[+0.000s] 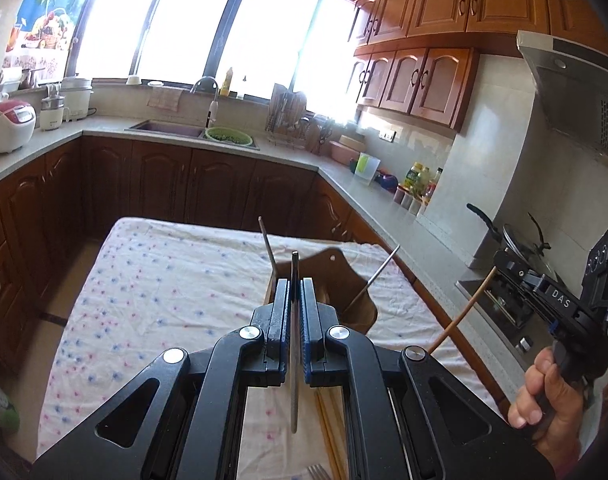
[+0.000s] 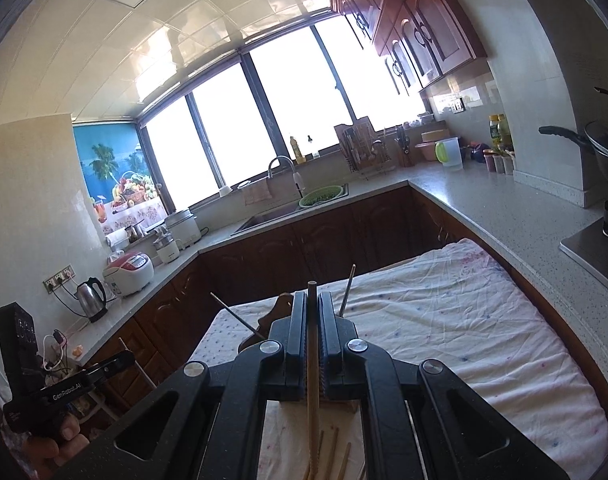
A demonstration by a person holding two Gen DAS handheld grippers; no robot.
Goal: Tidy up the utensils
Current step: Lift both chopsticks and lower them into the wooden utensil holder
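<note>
Fingers [image 1: 282,304] of the left gripper [image 1: 296,300] are nearly closed on a thin metal utensil handle [image 1: 294,344], which runs straight along the gap, its tip poking out past the fingertips and its lower end hanging below the jaws over the floral cloth [image 1: 164,280]. Fingers [image 2: 300,320] of the right gripper [image 2: 312,312] pinch a wooden chopstick [image 2: 312,368] the same way, its long axis lined up with the fingers, top end just beyond the tips.

Directly ahead of both fingertips stands a brown wooden holder [image 1: 343,288] with two sticks [image 1: 268,244] leaning out to either side.

Only the left view shows the chopstick from the side, slanting upward out of the right gripper, and the person's right hand [image 1: 543,392]. Only the right view shows loose chopsticks [image 2: 335,452] lying on the cloth beneath the jaws; the left view catches fork tines [image 1: 317,472] there.
</note>
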